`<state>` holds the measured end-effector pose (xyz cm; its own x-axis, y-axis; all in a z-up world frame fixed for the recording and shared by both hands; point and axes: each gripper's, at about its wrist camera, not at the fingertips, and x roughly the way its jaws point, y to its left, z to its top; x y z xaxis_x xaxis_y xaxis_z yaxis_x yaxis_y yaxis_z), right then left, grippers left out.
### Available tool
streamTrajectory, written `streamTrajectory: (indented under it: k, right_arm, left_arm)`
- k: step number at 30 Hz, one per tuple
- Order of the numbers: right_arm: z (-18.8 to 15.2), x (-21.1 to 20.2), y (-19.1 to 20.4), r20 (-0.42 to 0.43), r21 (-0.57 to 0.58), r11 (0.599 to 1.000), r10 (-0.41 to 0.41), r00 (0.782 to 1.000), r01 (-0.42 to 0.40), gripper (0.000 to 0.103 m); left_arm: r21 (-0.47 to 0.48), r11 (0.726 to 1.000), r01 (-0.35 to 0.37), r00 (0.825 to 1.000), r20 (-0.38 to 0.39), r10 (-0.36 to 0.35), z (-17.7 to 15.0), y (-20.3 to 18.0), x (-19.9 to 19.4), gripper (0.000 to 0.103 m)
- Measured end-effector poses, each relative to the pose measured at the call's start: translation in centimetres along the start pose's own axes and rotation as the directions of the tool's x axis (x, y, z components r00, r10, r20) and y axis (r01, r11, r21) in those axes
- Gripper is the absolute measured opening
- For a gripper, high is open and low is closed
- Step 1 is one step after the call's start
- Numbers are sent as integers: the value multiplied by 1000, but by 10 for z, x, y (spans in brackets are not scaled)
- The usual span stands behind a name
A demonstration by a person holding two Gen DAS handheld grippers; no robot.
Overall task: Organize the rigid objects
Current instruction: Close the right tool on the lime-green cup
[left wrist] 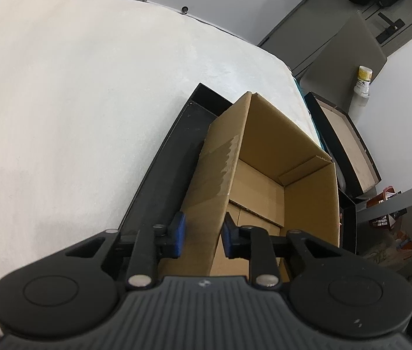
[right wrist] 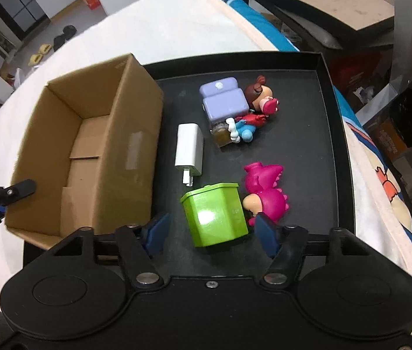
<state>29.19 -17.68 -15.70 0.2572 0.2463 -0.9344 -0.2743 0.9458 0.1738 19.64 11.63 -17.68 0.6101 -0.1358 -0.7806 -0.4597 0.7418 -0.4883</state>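
Note:
An open, empty cardboard box [right wrist: 89, 145] stands at the left end of a black tray [right wrist: 333, 145]. My left gripper [left wrist: 203, 237] is shut on the box's side wall [left wrist: 217, 175], one blue pad on each face. One of its fingers [right wrist: 20, 191] shows at the box's left wall in the right wrist view. My right gripper [right wrist: 211, 234] is open and straddles a green lidded container [right wrist: 214, 215] lying on the tray, with its pads just clear of it. A pink dinosaur figure [right wrist: 267, 189] lies against the container's right side.
Farther along the tray lie a white charger [right wrist: 188, 148], a purple toy [right wrist: 223, 102], a brown-haired doll [right wrist: 261, 96] and a small blue figure [right wrist: 244, 131]. A white cloth [left wrist: 60, 102] covers the surface. Another black tray [right wrist: 337, 8] stands beyond the edge.

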Motion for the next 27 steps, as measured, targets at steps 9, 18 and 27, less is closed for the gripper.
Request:
streamTrajectory:
  k: [9, 18, 27]
  right_arm:
    - [7, 24, 8, -51, -10, 1000, -10, 999, 9, 41]
    - [13, 45, 3, -91, 35, 999, 18, 996, -15, 52]
    - [13, 46, -19, -92, 130, 991, 55, 994, -42, 49]
  left_arm:
    - [18, 1000, -7, 1000, 1, 7, -1, -3, -1, 24]
    - [23, 1000, -15, 1000, -2, 15, 0, -5, 1, 24]
    - [48, 999, -15, 1000, -1, 15, 0, -8, 6, 24]
